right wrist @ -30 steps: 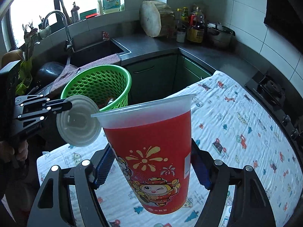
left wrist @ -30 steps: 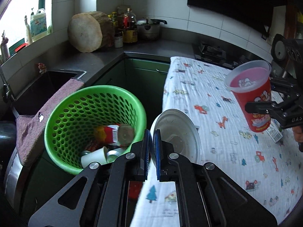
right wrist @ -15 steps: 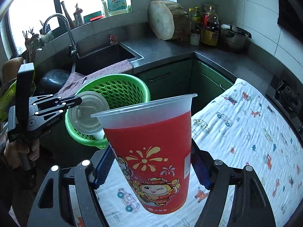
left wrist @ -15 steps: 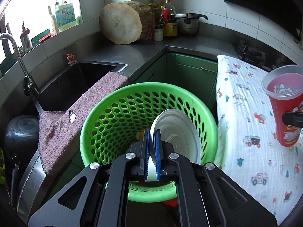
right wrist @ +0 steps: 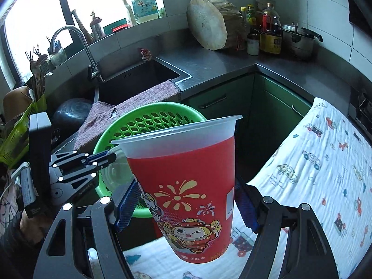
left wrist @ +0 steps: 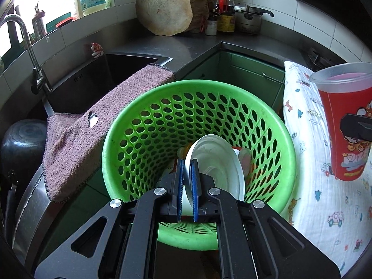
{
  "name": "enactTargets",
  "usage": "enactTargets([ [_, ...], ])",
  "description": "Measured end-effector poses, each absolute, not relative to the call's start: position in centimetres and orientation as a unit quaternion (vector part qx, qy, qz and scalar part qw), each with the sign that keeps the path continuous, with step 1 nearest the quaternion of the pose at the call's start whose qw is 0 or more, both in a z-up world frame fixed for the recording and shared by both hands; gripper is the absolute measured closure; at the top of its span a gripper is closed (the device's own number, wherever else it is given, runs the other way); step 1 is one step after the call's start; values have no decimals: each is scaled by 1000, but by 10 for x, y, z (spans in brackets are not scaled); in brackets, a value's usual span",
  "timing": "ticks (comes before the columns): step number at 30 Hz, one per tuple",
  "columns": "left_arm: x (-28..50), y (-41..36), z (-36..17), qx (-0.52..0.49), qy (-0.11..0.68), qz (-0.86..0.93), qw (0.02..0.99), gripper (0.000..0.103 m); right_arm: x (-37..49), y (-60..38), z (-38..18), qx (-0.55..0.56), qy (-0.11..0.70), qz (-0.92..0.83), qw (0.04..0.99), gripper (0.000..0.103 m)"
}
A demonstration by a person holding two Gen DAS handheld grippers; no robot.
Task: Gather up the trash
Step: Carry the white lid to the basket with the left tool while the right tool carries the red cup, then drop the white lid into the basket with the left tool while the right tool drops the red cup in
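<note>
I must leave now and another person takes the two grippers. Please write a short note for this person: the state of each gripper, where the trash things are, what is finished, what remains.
Left gripper: jaws shut on the rim of the white plastic lid, held over the mouth of the green basket.
Right gripper: jaws shut on the red cup, in the air above the edge of the patterned cloth, beside the basket.
Done: some trash already lies in the basket.
Left: release the lid into the basket, then bring the cup over and drop it in too.
</note>
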State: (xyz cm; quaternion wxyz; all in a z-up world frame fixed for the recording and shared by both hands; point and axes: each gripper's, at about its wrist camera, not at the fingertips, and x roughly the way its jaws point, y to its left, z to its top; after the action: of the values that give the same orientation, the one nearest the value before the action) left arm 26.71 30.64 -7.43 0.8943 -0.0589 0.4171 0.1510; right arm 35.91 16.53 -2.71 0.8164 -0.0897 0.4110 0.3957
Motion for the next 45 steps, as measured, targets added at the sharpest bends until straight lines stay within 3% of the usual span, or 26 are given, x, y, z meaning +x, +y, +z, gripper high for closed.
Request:
enactTargets([
  [10,258,329,-84,-77,423,172,887,93,369,214,-44,-57,428,401,808,31],
  [15,249,342,-82,-92,413,185,887,69,371,231,-52,-43,437,402,803,31],
  [24,236,350,-77,-98,400,199,889,44,371,249,-66,-27,452,412,791,31],
  [30,229,350,-74,-96,396,205,890,38,362,248,-65,-42,445,416,792,23],
  [45,216,323,-52,-81,378,197,901,24,345,223,-43,-62,422,426,798,18],
])
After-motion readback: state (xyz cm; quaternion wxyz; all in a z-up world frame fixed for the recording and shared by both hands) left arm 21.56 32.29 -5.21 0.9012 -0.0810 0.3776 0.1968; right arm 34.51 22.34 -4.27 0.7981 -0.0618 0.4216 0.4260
